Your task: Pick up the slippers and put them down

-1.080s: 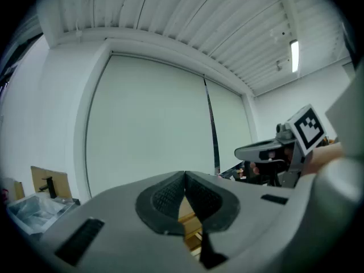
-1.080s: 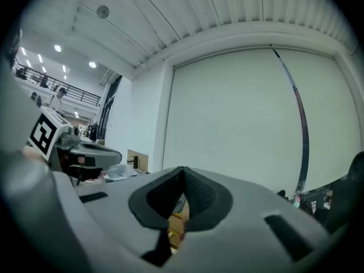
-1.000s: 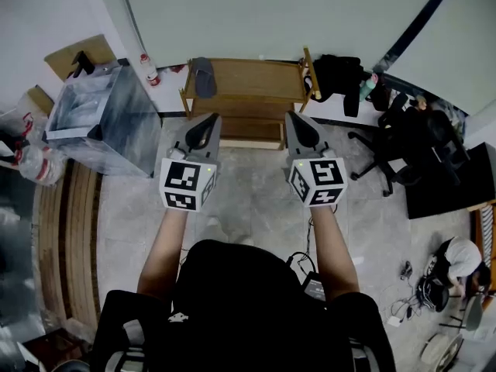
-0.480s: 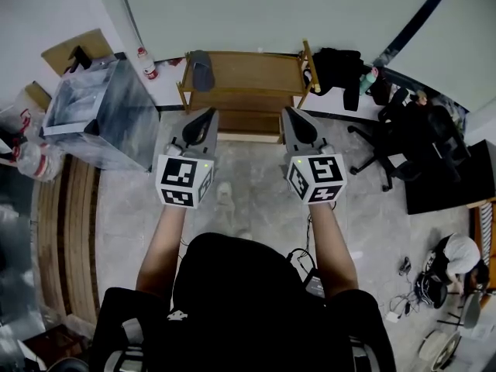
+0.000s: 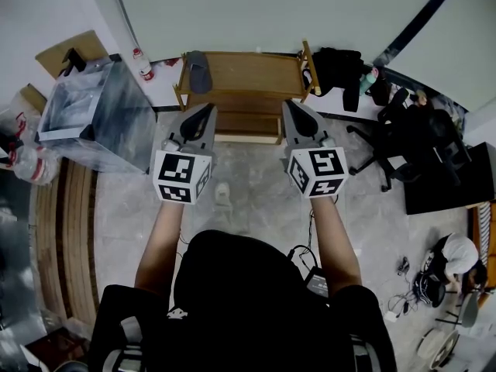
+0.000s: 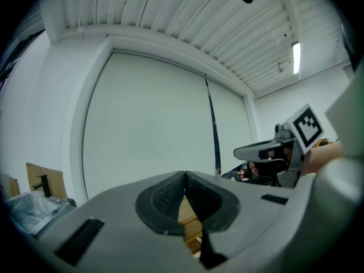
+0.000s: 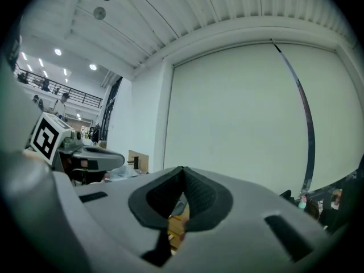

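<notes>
A single dark grey slipper (image 5: 197,70) lies on the top board of a low wooden shelf (image 5: 256,76), at its left end. In the head view my left gripper (image 5: 208,108) and right gripper (image 5: 287,104) are held side by side, pointing level at the shelf's front. Both are short of the slipper and empty. In the left gripper view the left gripper (image 6: 185,176) has its jaws pressed together. The right gripper (image 7: 183,169) is closed the same way in its own view. Shelf wood (image 6: 187,210) shows under the pads.
A clear plastic box (image 5: 97,115) stands left of the shelf, with cardboard (image 5: 74,51) and a bottle (image 5: 142,63) behind it. Black clothes (image 5: 338,72) hang at the shelf's right end, beside an office chair (image 5: 399,142). A person (image 5: 461,258) sits at lower right among cables.
Both grippers have moved forward toward the shelf, their tips now over its front edge. Both stay closed and empty.
</notes>
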The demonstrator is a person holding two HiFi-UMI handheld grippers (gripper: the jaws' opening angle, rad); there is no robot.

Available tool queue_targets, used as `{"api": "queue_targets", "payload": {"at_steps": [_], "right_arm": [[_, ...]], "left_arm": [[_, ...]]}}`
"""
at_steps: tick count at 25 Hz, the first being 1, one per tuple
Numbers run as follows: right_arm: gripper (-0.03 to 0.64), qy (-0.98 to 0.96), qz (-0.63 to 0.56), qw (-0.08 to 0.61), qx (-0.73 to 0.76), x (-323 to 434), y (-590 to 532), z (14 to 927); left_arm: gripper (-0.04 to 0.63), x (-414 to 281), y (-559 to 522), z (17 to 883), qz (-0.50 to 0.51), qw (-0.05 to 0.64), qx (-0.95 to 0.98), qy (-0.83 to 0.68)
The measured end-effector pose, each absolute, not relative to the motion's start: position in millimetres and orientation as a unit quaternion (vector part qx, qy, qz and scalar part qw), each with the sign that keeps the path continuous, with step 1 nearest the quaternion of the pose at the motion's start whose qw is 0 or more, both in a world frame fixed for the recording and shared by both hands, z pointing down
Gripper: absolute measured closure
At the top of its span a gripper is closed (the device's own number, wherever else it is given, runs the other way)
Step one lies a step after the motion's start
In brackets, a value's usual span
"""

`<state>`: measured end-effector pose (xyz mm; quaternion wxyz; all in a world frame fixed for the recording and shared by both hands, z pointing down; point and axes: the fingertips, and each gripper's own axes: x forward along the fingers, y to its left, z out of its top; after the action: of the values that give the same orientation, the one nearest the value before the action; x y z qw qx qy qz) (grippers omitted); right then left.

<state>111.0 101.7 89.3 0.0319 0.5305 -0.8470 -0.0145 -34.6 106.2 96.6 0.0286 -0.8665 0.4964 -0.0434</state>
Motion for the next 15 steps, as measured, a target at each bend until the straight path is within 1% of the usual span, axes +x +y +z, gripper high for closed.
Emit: {"api": "queue_targets", "payload": {"at_steps": [8, 15], "right_arm": [[0.62, -0.848, -0.004, 0.04, 0.528, 103, 51, 100], [0.62, -0.846, 0.021, 0.051, 0.53, 96, -14, 119]], "left_arm": [[0.591, -38, 54, 106, -0.046, 0.018, -0.869, 0.493], [0.591, -44, -16, 120, -0.042, -0.019, -0.87, 0.49]]}}
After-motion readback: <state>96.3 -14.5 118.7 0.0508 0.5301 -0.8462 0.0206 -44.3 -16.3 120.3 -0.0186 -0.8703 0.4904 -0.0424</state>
